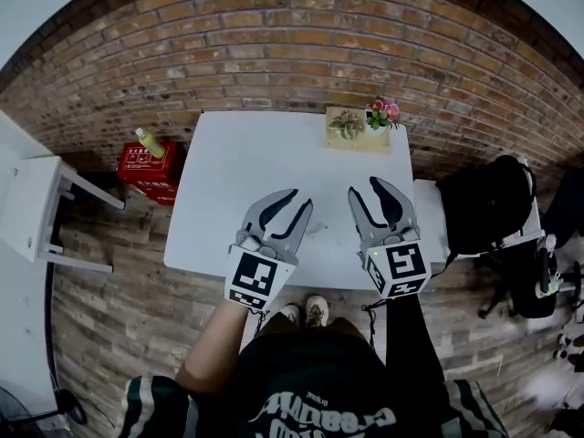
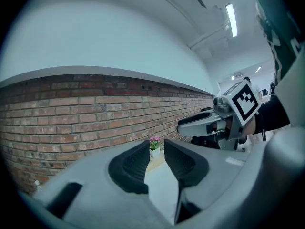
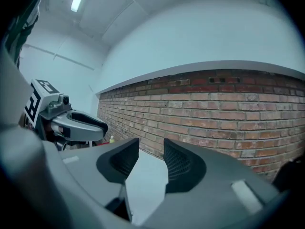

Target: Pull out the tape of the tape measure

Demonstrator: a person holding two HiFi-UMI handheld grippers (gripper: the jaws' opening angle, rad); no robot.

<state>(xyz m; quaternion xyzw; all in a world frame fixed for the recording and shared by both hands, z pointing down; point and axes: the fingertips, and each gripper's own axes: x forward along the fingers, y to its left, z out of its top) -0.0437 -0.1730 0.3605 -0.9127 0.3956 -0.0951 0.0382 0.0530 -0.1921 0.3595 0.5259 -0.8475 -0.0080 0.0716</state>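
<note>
Hovering over the white table's (image 1: 228,153) near edge, left gripper (image 1: 299,199) and right gripper (image 1: 364,185) hold their jaws apart, gripping nothing. Flowers (image 1: 383,112) stand at its far right corner below the brick wall (image 1: 274,35). I cannot make out the tape measure.

My left gripper (image 1: 299,199) and right gripper (image 1: 363,187) cover part of the near edge of the white table (image 1: 237,172). Print on the red box (image 1: 146,164) is too small to read. The picture's left edge cuts off the white shelf (image 1: 32,203).

Grey left gripper (image 1: 301,199) and right gripper (image 1: 363,187) carry black-and-white marker cubes (image 1: 258,279); black lettered shirt (image 1: 310,372), green-striped sleeves (image 1: 146,407).
</note>
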